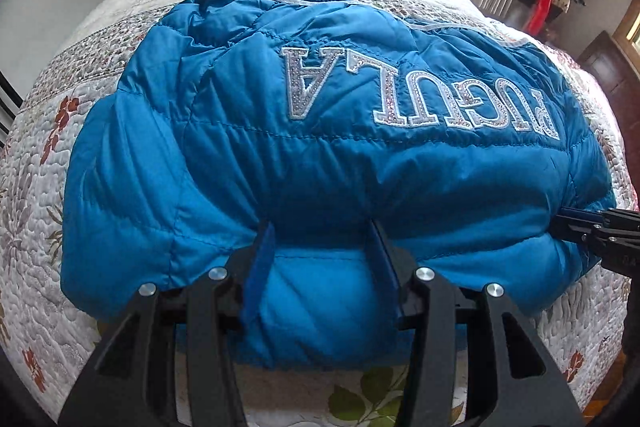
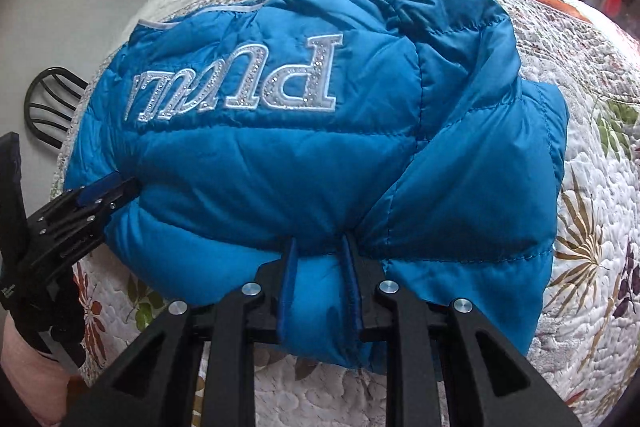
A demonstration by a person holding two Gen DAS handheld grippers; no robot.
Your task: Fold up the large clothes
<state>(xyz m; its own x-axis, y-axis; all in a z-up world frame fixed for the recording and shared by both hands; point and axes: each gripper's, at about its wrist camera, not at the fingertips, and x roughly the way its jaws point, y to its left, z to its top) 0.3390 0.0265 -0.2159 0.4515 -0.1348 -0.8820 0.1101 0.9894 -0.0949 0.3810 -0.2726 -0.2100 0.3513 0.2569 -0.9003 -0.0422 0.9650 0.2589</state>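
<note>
The left gripper point(image 1: 324, 251) is reaching low and level over the bed point(image 1: 48, 155), its fingers pinching a puffy fold at the near edge of the blue jacket point(image 1: 320, 155). The right gripper point(image 2: 320, 259) is doing likewise beside it, clamping a narrower fold. The jacket is lying folded on the flowered quilt point(image 2: 592, 211), its sparkly letters reading "PUGULA" upside down

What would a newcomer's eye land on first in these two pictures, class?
The blue jacket fills the middle of the quilt, its silver lettering reading upside down. Both grippers grip its puffy near edge: the left gripper and the right gripper.
</note>
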